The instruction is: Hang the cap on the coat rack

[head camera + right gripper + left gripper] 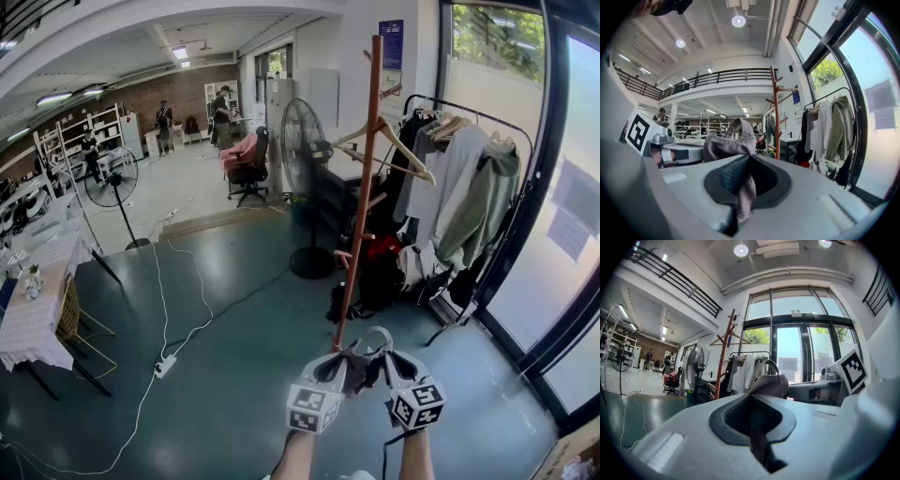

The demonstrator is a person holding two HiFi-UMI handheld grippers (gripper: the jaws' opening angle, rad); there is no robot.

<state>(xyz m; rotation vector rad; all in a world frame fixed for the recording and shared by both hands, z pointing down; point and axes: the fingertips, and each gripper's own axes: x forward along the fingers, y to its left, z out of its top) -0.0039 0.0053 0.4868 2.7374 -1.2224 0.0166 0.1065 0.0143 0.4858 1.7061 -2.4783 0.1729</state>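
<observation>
While aloft, cap [727, 146] (pinched) between tongs [349, 364] [382, 358]

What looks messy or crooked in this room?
A wooden hanger hangs tilted on the coat rack, one end lower than the other. A white cable trails loose across the floor to a power strip. Nothing looks spilled or broken.

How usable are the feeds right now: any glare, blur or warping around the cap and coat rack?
Head view: coat rack sharp, fisheye bows the door frame at right. Left gripper view: bright glass doors backlight the cap. Right gripper view: cap sharp, corners vignetted.
</observation>
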